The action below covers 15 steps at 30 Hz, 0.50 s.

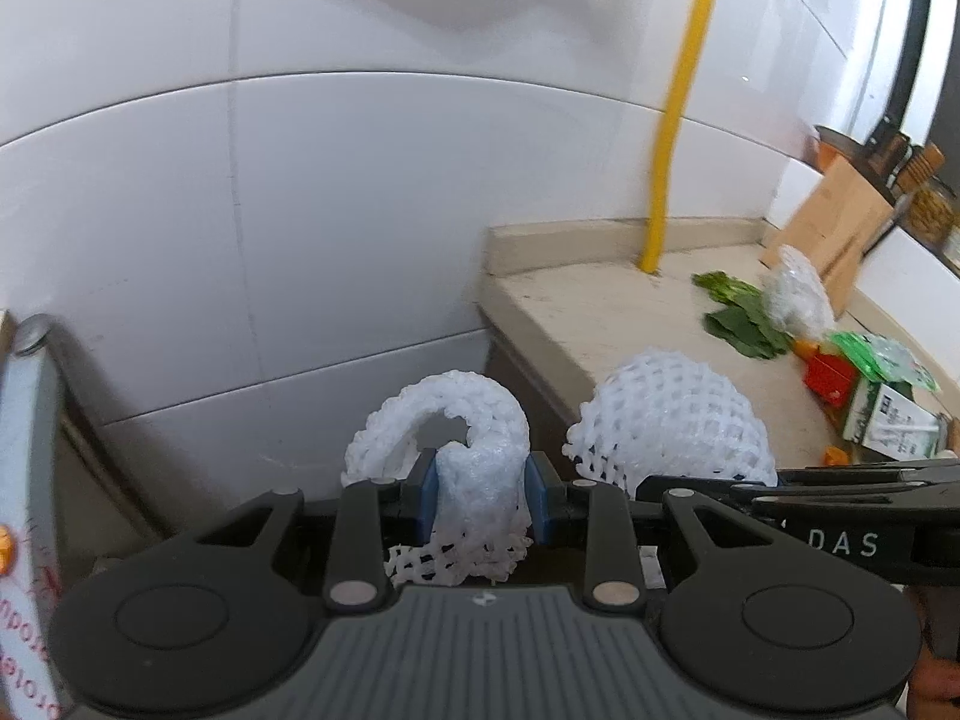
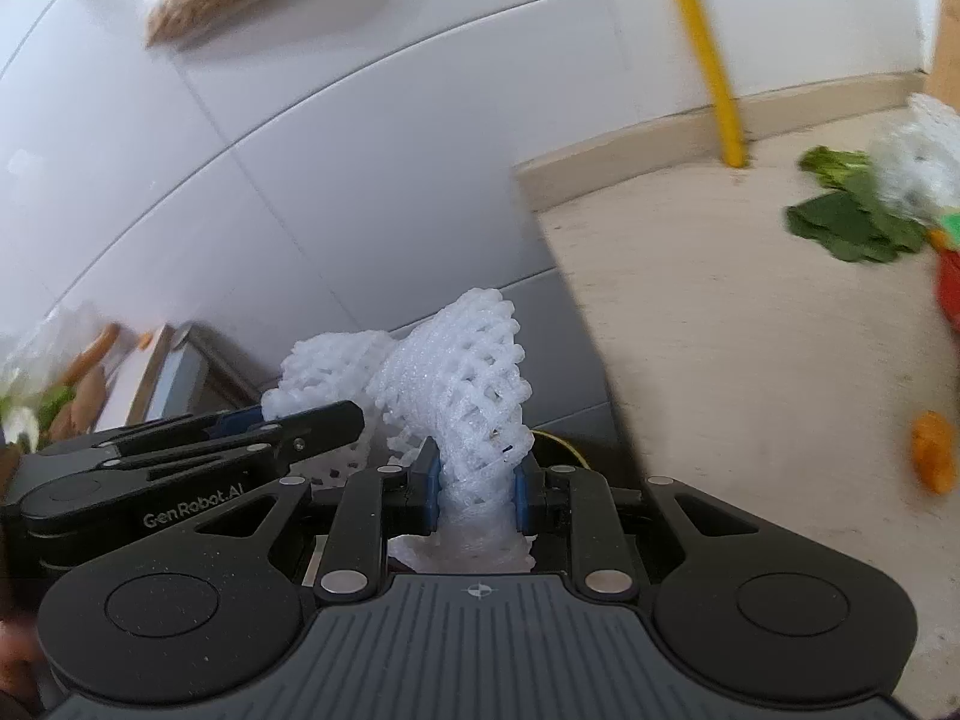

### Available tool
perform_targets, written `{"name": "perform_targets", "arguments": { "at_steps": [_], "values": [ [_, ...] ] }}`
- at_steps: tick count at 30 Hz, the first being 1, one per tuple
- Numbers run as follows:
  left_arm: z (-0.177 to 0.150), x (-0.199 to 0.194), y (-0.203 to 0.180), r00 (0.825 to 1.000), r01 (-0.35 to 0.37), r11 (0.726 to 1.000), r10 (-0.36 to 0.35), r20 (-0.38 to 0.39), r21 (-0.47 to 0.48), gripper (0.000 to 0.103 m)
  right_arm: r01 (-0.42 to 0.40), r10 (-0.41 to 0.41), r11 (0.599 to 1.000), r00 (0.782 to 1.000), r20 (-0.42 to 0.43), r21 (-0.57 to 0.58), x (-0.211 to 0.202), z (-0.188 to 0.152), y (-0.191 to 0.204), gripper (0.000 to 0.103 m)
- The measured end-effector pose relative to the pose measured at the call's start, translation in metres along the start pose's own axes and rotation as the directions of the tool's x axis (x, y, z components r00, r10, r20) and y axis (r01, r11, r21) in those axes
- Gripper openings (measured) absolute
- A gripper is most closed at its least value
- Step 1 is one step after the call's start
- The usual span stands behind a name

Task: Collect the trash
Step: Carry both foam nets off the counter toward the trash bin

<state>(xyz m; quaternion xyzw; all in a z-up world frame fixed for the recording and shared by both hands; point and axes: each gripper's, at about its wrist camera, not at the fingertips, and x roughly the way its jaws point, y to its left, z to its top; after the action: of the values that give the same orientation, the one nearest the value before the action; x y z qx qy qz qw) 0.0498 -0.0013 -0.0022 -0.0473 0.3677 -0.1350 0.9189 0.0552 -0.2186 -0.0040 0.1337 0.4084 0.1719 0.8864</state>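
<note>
A curled white foam fruit net is pinched between the blue pads of my left gripper, which is shut on it. My right gripper is shut on a second white foam net that fans out above its pads. The two grippers are side by side off the counter's left end. In the left wrist view the right gripper comes in side-on with its net. In the right wrist view the left gripper shows at the left with its net.
On the beige counter lie green leaves, a third foam net, a green wrapper, a red packet and a carton. A yellow pipe rises along the white tiled wall. Orange peel lies nearer.
</note>
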Motion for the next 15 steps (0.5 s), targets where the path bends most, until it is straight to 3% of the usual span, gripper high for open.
{"name": "perform_targets", "arguments": {
  "at_steps": [15],
  "values": [
    [-0.006,-0.002,0.030,1.000,-0.021,0.999,0.021,0.004,-0.030,0.025,-0.001,-0.002,0.997,0.999,-0.035,-0.072,0.027,0.001,0.038,0.029]
  ]
}}
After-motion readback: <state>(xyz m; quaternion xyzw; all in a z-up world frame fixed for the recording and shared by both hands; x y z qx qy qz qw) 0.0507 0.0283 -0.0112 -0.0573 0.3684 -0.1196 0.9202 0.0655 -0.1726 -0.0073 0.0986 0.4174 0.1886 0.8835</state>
